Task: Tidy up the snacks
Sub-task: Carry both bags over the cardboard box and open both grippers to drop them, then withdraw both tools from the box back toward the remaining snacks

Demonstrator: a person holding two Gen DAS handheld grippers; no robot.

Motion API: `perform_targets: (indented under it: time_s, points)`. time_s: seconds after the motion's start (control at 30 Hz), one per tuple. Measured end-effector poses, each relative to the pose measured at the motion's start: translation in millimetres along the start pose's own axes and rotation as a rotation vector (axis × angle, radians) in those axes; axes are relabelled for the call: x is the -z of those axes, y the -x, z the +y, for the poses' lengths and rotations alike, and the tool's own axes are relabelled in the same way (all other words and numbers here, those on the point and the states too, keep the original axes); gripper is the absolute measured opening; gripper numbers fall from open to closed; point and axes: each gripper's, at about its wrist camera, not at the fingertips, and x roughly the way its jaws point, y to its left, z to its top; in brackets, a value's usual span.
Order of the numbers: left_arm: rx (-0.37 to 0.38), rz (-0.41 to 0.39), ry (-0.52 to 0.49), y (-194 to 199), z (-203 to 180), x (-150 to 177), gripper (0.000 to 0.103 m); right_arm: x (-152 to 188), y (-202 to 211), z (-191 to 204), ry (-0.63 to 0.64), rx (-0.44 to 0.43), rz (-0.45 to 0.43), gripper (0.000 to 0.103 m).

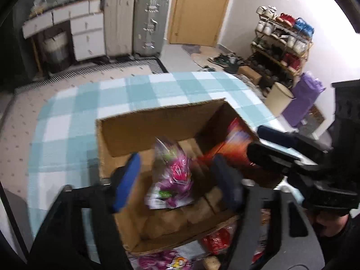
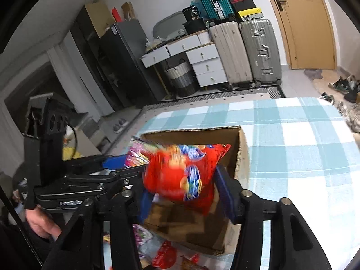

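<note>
An open cardboard box point(image 1: 144, 130) stands on a blue-and-white checked cloth point(image 1: 67, 117). My left gripper point(image 1: 176, 157) hangs over the box, jaws open; a blurred pink and purple snack bag point(image 1: 177, 175) lies loose between the blue pads, down in the box. My right gripper point(image 2: 182, 180) is over the box's point(image 2: 241, 155) near side, with a blurred red snack bag point(image 2: 184, 171) between its spread pads, not clamped. Each gripper shows in the other's view: the right point(image 1: 265, 144) and the left point(image 2: 112, 162). More snack packets point(image 1: 216, 240) lie in front of the box.
Two suitcases point(image 1: 137, 24) and a white drawer unit point(image 1: 87, 33) stand against the far wall beside a wooden door point(image 1: 198, 9). A shoe rack point(image 1: 283, 42), a cream bin point(image 1: 279, 99) and a purple bag point(image 1: 301, 99) are to the right. A hand point(image 2: 40, 222) holds the left gripper.
</note>
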Motion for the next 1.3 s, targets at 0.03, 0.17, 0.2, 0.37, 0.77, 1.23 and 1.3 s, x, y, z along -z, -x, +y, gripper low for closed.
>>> perform_targets:
  time_s: [0.03,0.17,0.2,0.37,0.77,1.23,1.3]
  points:
    - [-0.013,-0.016,-0.008,3,0,0,0.081,0,0,0,0.003,0.010,-0.007,0.067]
    - [-0.017,-0.038,0.002,14,3,1,0.082,-1,13,-3,-0.002,0.018,-0.057,0.082]
    - [-0.017,-0.041,0.009,16,4,2,0.082,-1,16,-3,-0.003,0.019,-0.064,0.082]
    - [-0.025,-0.051,0.027,38,6,11,0.082,0,33,-5,-0.014,0.018,-0.086,0.082]
    - [-0.082,-0.114,0.026,106,-11,42,0.084,18,93,24,0.039,0.018,-0.161,0.089]
    - [-0.081,-0.183,0.055,173,-45,77,0.101,48,152,56,0.069,0.011,-0.226,0.099]
    - [-0.090,-0.192,0.062,181,-48,86,0.102,55,160,60,0.074,0.016,-0.229,0.100]
